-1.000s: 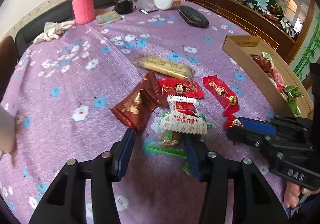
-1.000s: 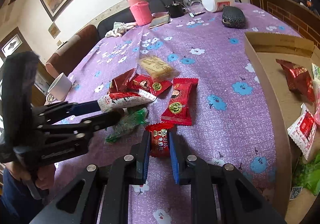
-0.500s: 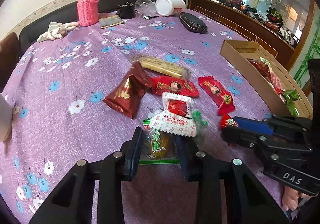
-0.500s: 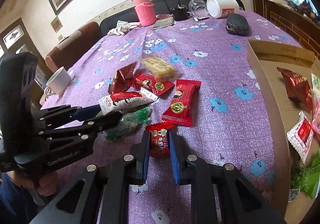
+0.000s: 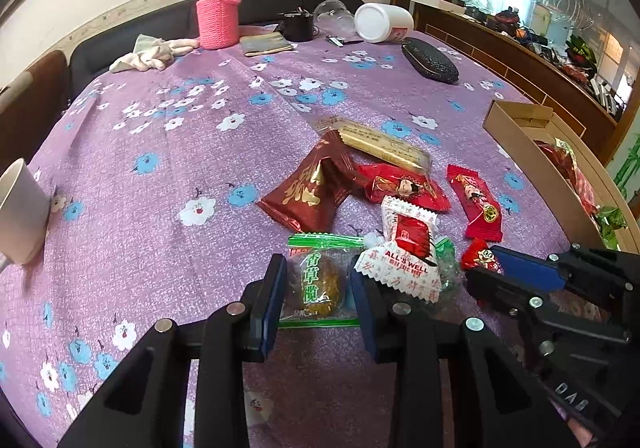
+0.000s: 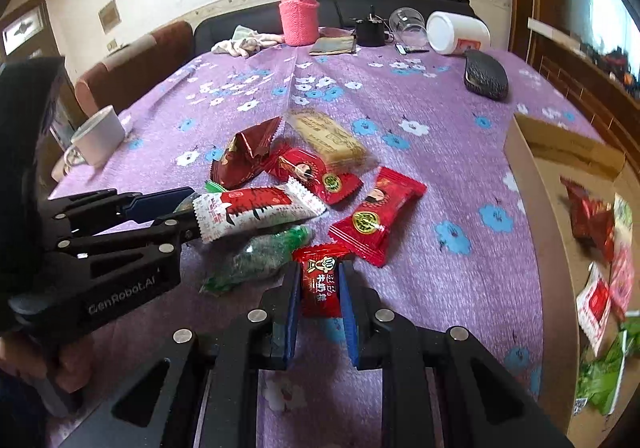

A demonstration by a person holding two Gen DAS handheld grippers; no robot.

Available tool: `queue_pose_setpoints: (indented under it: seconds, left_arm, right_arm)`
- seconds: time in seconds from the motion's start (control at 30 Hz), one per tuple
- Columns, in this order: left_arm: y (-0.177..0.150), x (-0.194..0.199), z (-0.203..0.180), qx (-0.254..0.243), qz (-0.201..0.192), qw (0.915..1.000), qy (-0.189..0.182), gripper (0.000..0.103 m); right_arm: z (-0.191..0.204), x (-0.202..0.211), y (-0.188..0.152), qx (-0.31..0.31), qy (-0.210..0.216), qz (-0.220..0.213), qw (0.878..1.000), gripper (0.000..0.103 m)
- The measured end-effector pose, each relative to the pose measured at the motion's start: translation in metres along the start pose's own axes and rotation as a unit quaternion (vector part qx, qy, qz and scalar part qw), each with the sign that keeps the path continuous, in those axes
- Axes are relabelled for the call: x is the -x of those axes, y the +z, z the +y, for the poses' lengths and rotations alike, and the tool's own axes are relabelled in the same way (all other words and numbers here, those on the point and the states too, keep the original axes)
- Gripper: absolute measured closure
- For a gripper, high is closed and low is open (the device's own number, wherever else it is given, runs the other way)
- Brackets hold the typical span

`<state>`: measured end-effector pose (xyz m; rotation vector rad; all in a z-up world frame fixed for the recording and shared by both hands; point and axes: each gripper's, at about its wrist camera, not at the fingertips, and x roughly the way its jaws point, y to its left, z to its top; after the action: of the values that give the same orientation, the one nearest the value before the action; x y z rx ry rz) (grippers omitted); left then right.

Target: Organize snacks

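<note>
Black tongs (image 6: 319,302), blue pads (image 6: 292,304), silver screws, "GenRobot.AI" lettering.

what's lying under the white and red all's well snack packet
The white and red packet rests on a crinkly green wrapped candy and overlaps the green-edged packet in the left gripper. Anything else beneath is hidden.

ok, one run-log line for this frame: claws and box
left claw: shut on green-edged snack packet | right claw: shut on small red candy | cardboard box: holds several snacks | loose snacks remain on tablecloth
</note>
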<state>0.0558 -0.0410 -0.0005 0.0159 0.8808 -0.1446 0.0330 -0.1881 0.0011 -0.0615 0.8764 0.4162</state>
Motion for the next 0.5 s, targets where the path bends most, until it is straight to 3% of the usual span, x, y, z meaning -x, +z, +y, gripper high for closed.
queue_pose_setpoints:
  seconds: [0.07,0.1,0.2,0.27,0.3,0.37,0.5]
  left_arm:
    - [-0.003,0.003,0.002,0.026,-0.002,0.9996,0.004,0.067]
    - [-0.004,0.004,0.001,0.03,-0.002,0.9995,0.002,0.059]
    - [-0.004,0.0,-0.009,0.008,0.006,0.9999,-0.004,0.03]
    - [-0.004,-0.004,-0.012,0.004,0.016,0.999,0.043,0.015]
    - [-0.004,-0.006,-0.007,0.023,0.025,0.9979,0.055,0.0]
    - [-0.005,-0.006,0.003,0.05,0.027,0.9967,0.058,0.0]
    - [-0.006,-0.004,0.002,0.046,0.029,0.9963,0.067,0.0]
  right_arm:
    - [0.0,0.0,0.0,0.003,-0.002,0.0,1.0,0.083]
    - [-0.001,0.0,0.0,0.0,0.0,0.0,1.0,0.083]
    - [-0.001,-0.001,0.001,-0.001,0.002,0.0,1.0,0.083]
    - [-0.005,-0.001,0.001,-0.007,0.007,0.0,1.0,0.083]
    - [-0.007,-0.001,0.001,-0.01,0.011,-0.001,1.0,0.083]
    - [-0.007,-0.001,0.001,-0.011,0.012,-0.001,1.0,0.083]
    - [-0.005,0.0,0.001,-0.01,0.011,-0.001,1.0,0.083]
